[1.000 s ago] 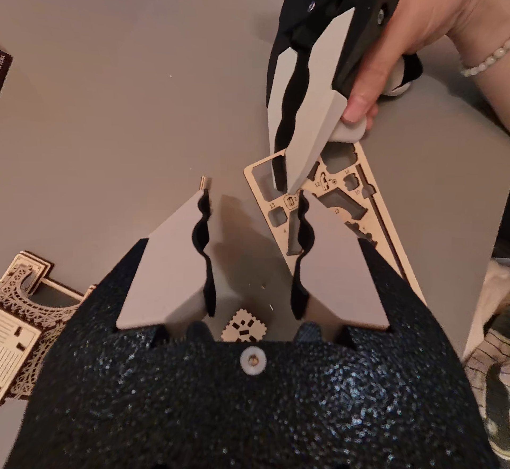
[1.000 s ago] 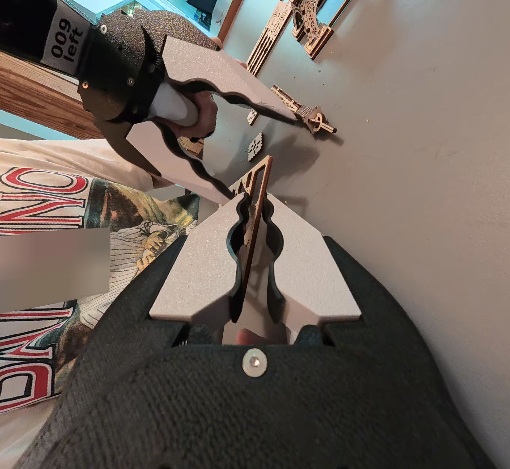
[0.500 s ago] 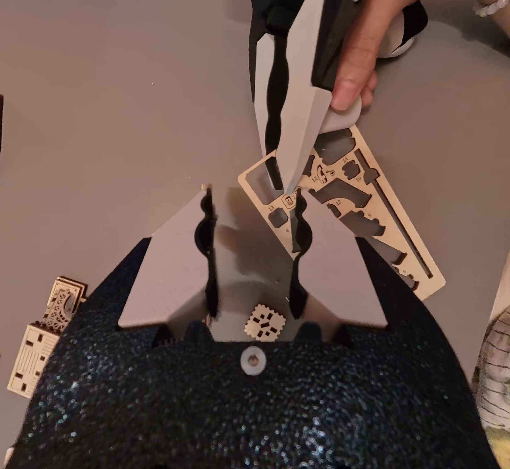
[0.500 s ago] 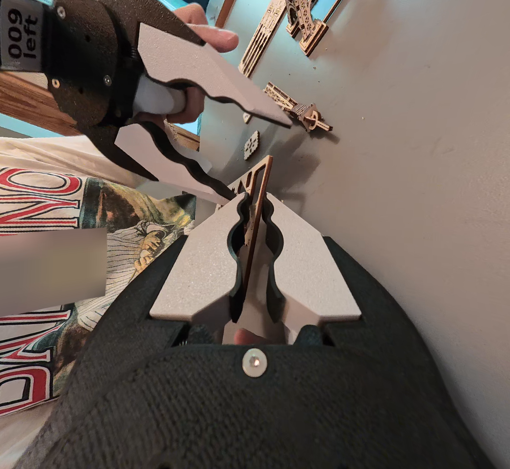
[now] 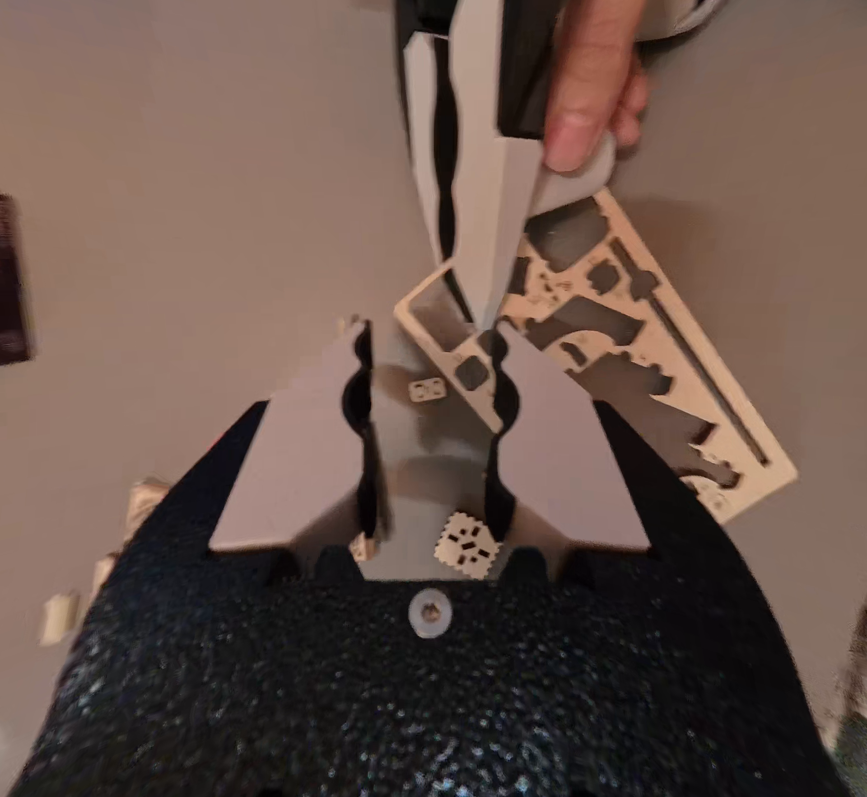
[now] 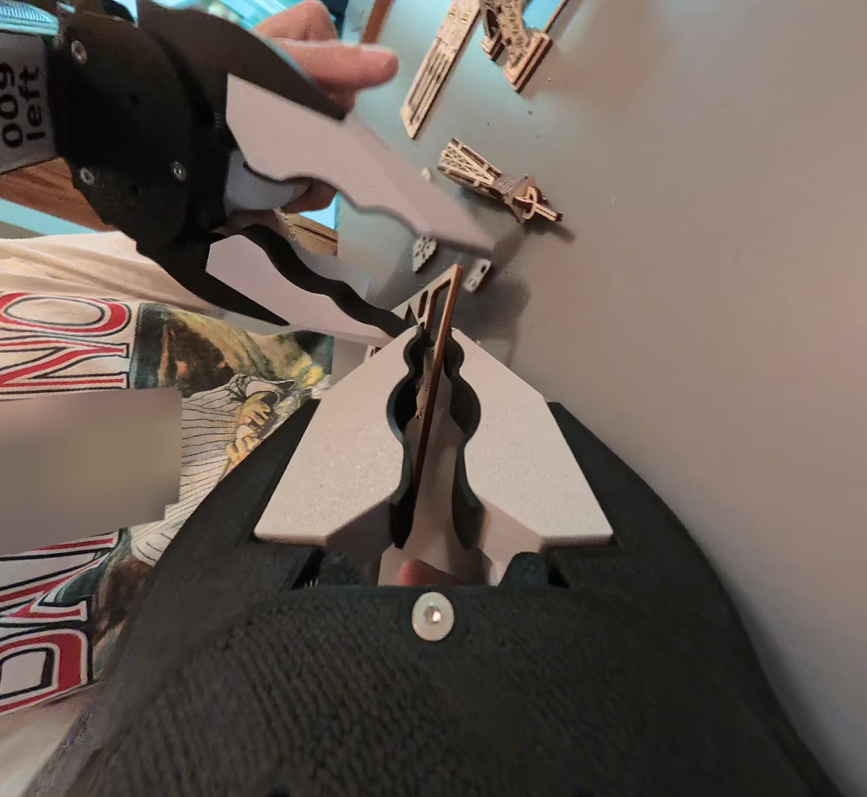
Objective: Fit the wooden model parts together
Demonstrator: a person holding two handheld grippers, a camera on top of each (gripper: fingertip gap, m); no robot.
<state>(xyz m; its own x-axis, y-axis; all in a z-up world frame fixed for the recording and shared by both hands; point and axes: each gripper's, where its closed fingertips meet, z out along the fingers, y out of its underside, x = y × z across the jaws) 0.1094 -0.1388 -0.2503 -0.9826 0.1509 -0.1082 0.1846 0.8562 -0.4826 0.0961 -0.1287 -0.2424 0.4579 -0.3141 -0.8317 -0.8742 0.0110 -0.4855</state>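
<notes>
**Desk:** Since half a second ago, what has moved?

**Operator:** Freed from my wooden sheet point(image 5: 657, 380), a small rectangular piece point(image 5: 427, 390) now lies on the grey tabletop point(image 5: 187, 164) between my left gripper's spread fingers; earlier it sat in the sheet's corner. The views have blurred, too.

**Desk:** Take me left to right.

**Operator:** At far left of the left wrist view, a dark object point(image 5: 14, 281) sits at the frame edge, and pale model parts point(image 5: 145, 500) peek out beside the housing. My left gripper point(image 5: 429, 333) hangs over the tabletop, jaws wide apart and holding nothing. A small square toothed piece point(image 5: 464, 551) lies at the base of its fingers. To the right, my right gripper point(image 5: 469, 300) reaches in from above, a hand point(image 5: 596, 51) round its handle, jaws clamped on the sheet near its corner.

**Desk:** And the right wrist view?

**Operator:** It shows the sheet edge-on between the closed fingers point(image 6: 356, 446), tilted up off the tabletop. Farther off lie a small tower section point(image 6: 497, 185) and flat arched panels point(image 6: 511, 14).
</notes>
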